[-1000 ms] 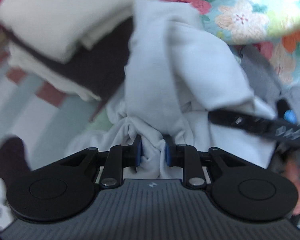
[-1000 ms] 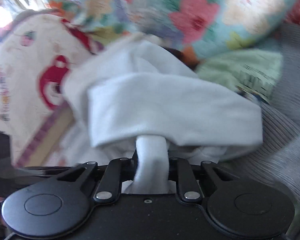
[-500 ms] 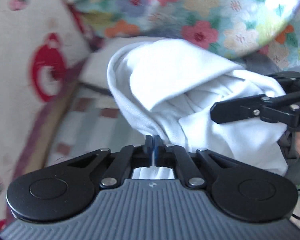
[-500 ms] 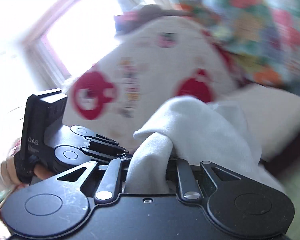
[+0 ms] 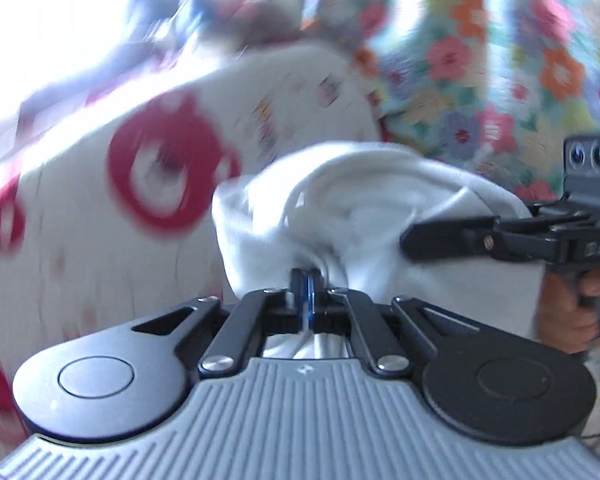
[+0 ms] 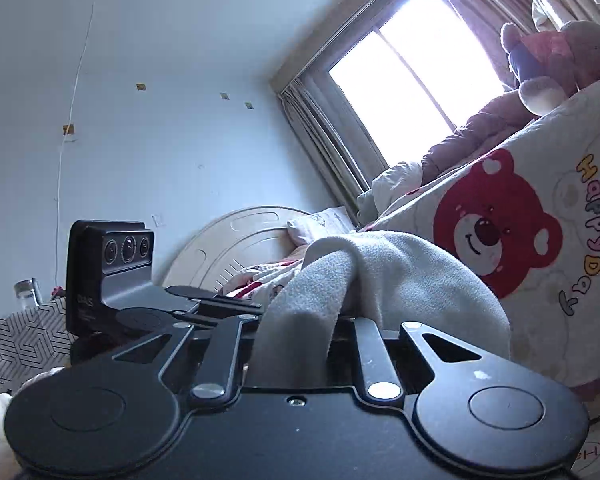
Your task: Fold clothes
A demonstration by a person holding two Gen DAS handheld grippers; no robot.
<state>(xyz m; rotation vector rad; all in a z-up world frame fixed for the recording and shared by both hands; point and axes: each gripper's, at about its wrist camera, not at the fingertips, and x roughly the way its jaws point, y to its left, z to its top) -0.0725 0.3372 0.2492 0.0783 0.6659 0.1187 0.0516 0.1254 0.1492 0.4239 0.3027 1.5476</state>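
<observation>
A white garment [image 5: 364, 208] hangs bunched in the air between both grippers. My left gripper [image 5: 309, 284] is shut, its blue pads pinching a thin edge of the cloth. In the left wrist view the right gripper [image 5: 416, 240] reaches in from the right, held by a hand [image 5: 568, 312]. In the right wrist view my right gripper [image 6: 300, 320] is shut on a thick fold of the white garment [image 6: 400, 276], which drapes over its fingers and hides the tips. The left gripper [image 6: 204, 300] shows at the left of that view.
A cream blanket with red bears [image 6: 500, 232] rises at the right, and a floral quilt [image 5: 500, 60] lies behind the garment. A plush bear [image 6: 556, 64] sits by the bright window [image 6: 412, 76]. A round headboard [image 6: 236, 244] and white wall stand at the back.
Both grippers rose from the bed with the white garment. The left jaws closed on its edge. The right gripper tilted up to level, so the wall and window came into view.
</observation>
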